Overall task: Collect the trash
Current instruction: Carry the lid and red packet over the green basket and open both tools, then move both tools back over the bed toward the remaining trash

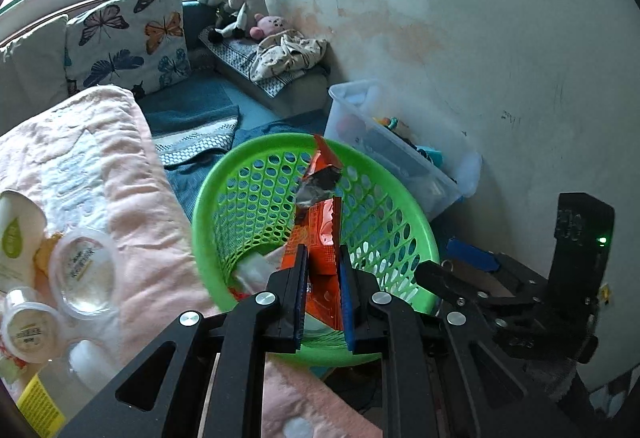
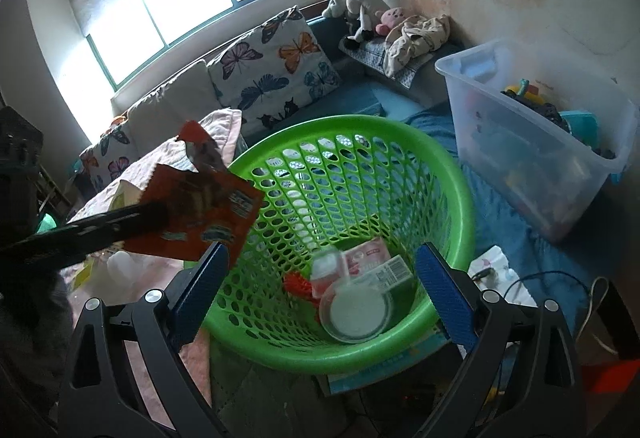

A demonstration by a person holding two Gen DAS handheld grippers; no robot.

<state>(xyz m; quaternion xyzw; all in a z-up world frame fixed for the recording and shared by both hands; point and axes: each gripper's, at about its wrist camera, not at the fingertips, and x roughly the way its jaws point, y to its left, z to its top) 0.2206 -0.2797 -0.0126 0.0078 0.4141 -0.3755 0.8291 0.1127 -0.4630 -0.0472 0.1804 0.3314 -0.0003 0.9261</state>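
Green plastic makes up the round basket (image 1: 240, 198) with holes all over its wall, and everything here sits around it. The left gripper (image 1: 324, 266) has its two blue pads squeezed tight on an orange snack wrapper (image 1: 320, 238). The wrapper stands up tall between the pads, right over the near rim of the basket. Its top is torn open and shows a shiny silver inside. In the right wrist view the same wrapper (image 2: 200, 214) hangs over the left rim of the basket (image 2: 448, 174), pinched by a black finger that comes in from the left.

The right gripper (image 2: 320, 286) has its jaws wide apart, with nothing between them. It hovers just over the near rim of the basket and looks down into it.

At the bottom of the basket lies trash. There is a round clear lid (image 2: 356, 310), a small pink and white carton (image 2: 376, 258), a little bottle (image 2: 326, 270) and a red crinkly bit (image 2: 298, 284). They lie close together and touch each other.

Left of the basket is a pink blanket (image 1: 120, 178). On the blanket, well away from the basket, lie two more round clear lids (image 1: 86, 278), a white cup with a green leaf (image 1: 16, 230) and a clear bottle with a yellow label (image 1: 40, 398).

Right of the basket, just beside it, stands a clear plastic box (image 2: 532, 158) full of toys. Behind the basket is a butterfly pillow (image 2: 276, 66). Farther back, stuffed animals (image 2: 360, 2) sit in the corner by the wall.
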